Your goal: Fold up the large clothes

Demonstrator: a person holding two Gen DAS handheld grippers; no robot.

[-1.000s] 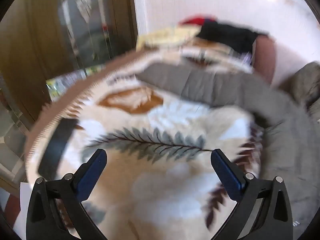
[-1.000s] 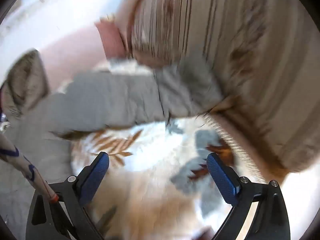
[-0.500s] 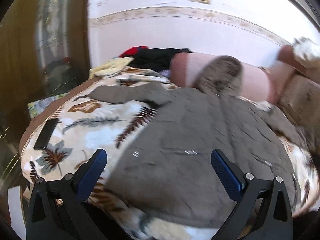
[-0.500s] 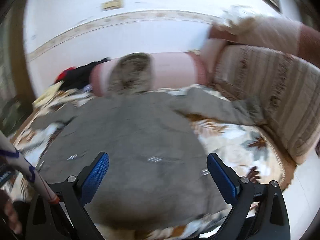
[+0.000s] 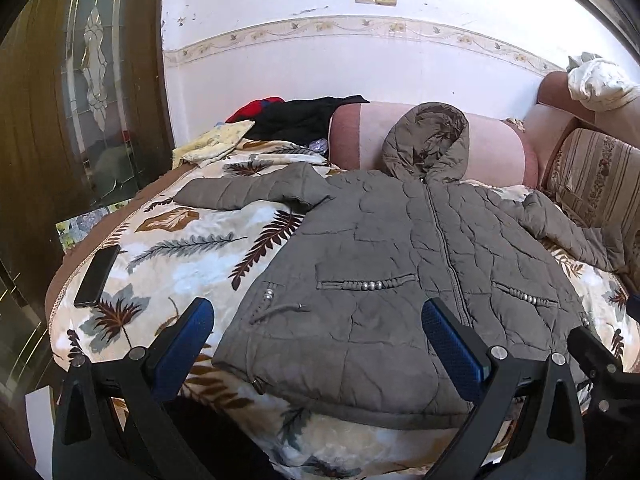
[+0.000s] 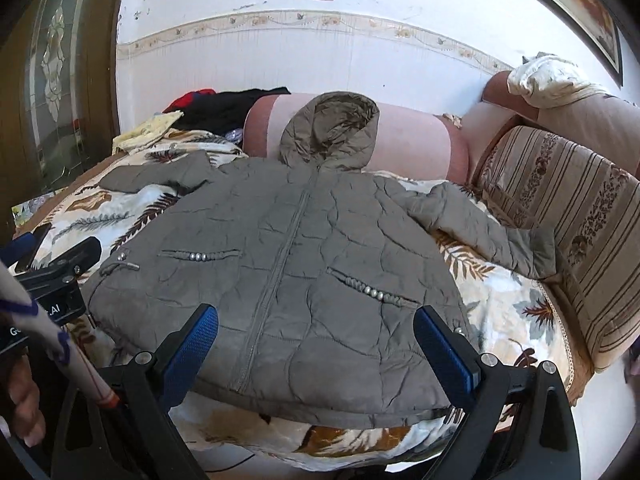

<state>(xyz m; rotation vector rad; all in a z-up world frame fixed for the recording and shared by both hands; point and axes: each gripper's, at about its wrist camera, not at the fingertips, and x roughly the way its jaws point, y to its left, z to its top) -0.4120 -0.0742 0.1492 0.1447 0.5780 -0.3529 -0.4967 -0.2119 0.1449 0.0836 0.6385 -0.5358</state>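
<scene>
Jacket (image 5: 400,264) lies front-up and zipped on the leaf-print blanket (image 5: 192,248), spread ahead of both sets of jaws, hem nearest them, hood (image 5: 428,140) propped against the pink bolster (image 5: 496,148) beyond. Left gripper (image 5: 316,332) stands released, jaws wide, nothing between them; its hem corner sits just ahead and between the pads. Right gripper (image 6: 316,336) is likewise released and empty, jaws spanning the zip end of the hem. Folding has not begun, judging by the flat layout.

Risks noted:

- Quilted fill is thick and springy — a shallow bite on the hem may slip out mid-lift, or catch only the top layer and leave the back panel behind.
- Left sleeve (image 5: 248,192) lies far ahead and to the left of the left jaws; right sleeve (image 6: 488,228) trails ahead and right of the right jaws, its cuff against the striped cushion (image 6: 560,224). Drawn inward, that cuff may drag or snag there.
- Hood resting on the bolster may flop sideways when the body is moved, skewing the fold.
- Hem overhangs the blanket's near edge — a careless release could let the jacket slide off.
- Phone (image 5: 96,276) lies left of the left jaws, near the blanket edge; a swept sleeve or tugged blanket could knock it off.
</scene>
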